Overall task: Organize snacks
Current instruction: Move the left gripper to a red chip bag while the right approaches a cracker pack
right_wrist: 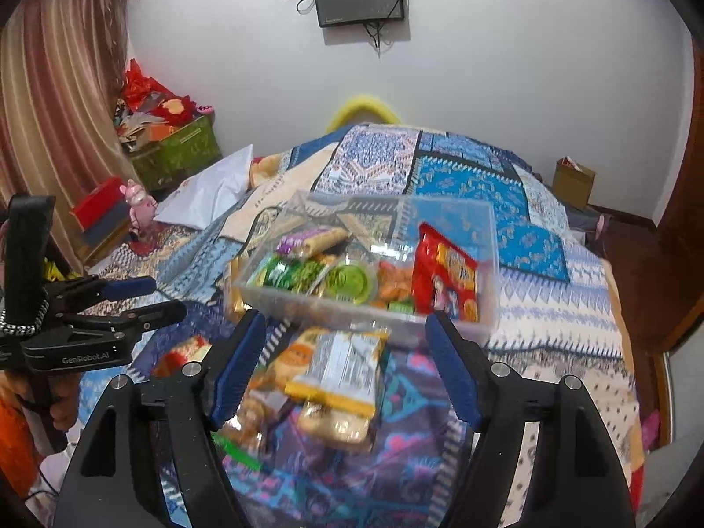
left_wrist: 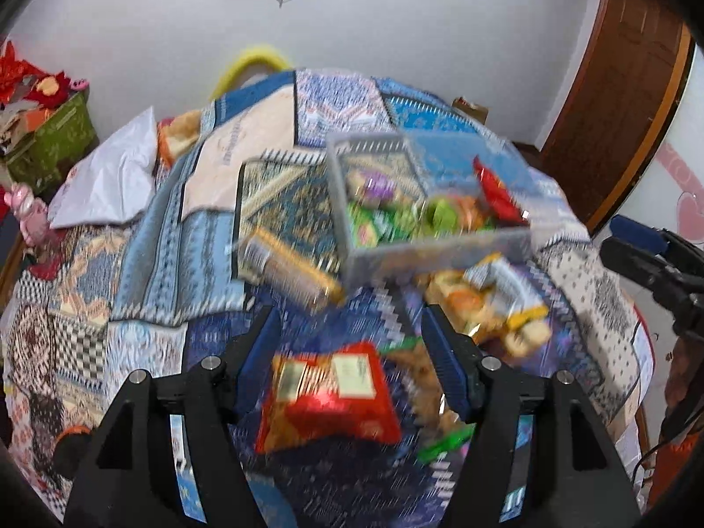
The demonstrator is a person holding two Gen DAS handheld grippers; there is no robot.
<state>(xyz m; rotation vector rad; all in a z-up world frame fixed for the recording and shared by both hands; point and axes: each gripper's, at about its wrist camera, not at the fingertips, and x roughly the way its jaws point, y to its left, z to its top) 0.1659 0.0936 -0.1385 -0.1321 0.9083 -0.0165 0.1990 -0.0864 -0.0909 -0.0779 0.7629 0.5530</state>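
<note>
Nearest the left wrist camera, the left tool (left_wrist: 350,352) stands partly open with nothing gripped; a red snack packet (left_wrist: 328,398) lies on the bed (left_wrist: 145,237) between and below its blue pads, not touched by them. Just right of it sits a yellow-and-white biscuit pack (left_wrist: 488,303), and to the far left of the packet a gold-edged wrapper (left_wrist: 288,270); this view is blurred, so finer detail is lost.

The right tool (right_wrist: 345,367) is likewise open and empty, hanging over the same biscuit pack (right_wrist: 339,369), which lies flat with its printed back up.

Beyond both, toward the wall, stands the clear plastic bin (right_wrist: 484,237), already holding green packs, an orange one and an upright red packet at its right end.

My reading: sorting is partway done, with each tool about to collect a loose snack. The next move calls for lowering the pads either side of a pack, closing gently since the wrappers look soft and crinkly, then carrying it into the bin.
</note>
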